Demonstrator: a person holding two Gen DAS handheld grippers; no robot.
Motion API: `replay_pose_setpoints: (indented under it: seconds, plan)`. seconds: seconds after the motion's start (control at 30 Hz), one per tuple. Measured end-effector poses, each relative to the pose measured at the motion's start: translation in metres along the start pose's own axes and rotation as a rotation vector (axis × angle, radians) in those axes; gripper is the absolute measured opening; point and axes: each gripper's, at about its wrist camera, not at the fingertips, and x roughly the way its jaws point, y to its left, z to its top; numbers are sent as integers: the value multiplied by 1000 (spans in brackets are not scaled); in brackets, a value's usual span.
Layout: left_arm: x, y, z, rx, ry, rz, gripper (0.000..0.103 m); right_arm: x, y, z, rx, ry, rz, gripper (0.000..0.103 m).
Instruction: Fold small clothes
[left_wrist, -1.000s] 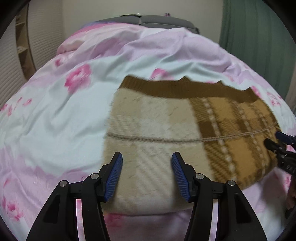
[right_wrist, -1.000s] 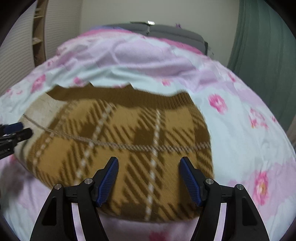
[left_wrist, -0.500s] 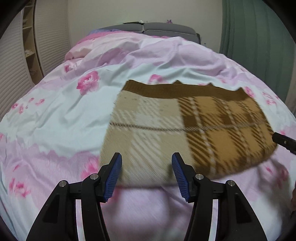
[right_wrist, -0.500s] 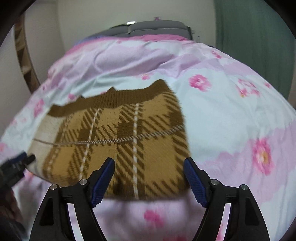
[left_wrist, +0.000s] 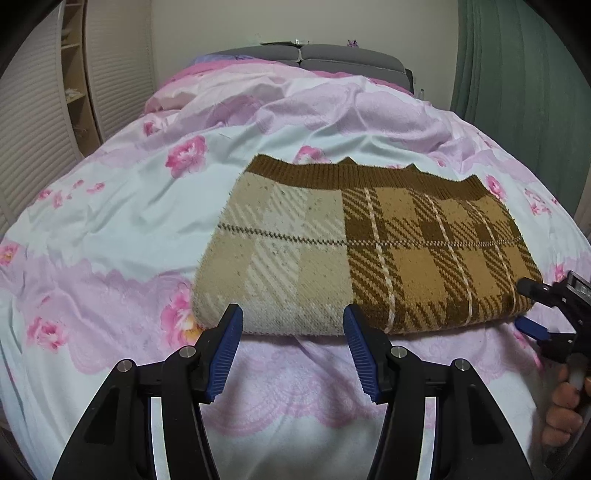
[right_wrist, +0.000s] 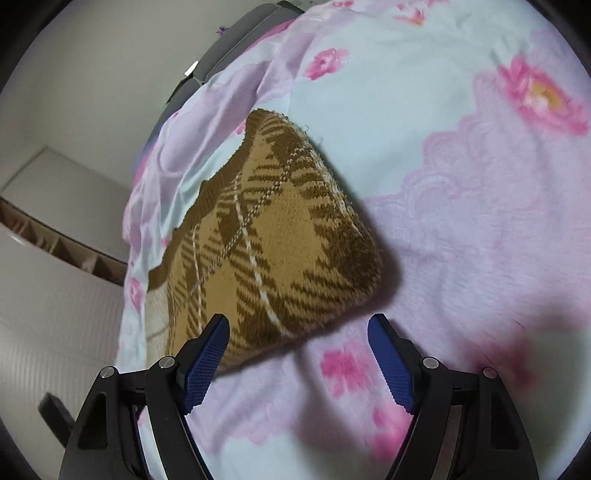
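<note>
A folded brown and beige plaid knit garment (left_wrist: 354, 251) lies flat on the flowered bed cover (left_wrist: 122, 221), ribbed band at its far edge. My left gripper (left_wrist: 293, 349) is open and empty, just short of the garment's near edge. My right gripper (right_wrist: 299, 356) is open and empty, tilted, at the garment's (right_wrist: 280, 251) near right corner. The right gripper also shows in the left wrist view (left_wrist: 532, 306) beside that corner, with the hand that holds it.
The bed cover (right_wrist: 461, 184) spreads all around, rumpled toward the grey headboard (left_wrist: 314, 57). A slatted wardrobe and shelves (left_wrist: 40, 110) stand at the left, a green curtain (left_wrist: 517, 74) at the right.
Both grippers have drawn back off the garment toward its near edge. The right gripper has swung and tilted toward the garment's right corner. The garment lies still.
</note>
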Motion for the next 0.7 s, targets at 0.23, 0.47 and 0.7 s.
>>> replay_pose_setpoints:
  seconds: [0.23, 0.47, 0.7]
  plan:
    - [-1, 1, 2, -6, -5, 5, 56, 25, -1, 13, 76, -45, 24, 81]
    - [4, 4, -1, -18, -4, 8, 56, 17, -22, 5, 202, -92, 85, 54]
    - [13, -4, 13, -40, -11, -7, 56, 31, -8, 10, 197, -105, 12, 68]
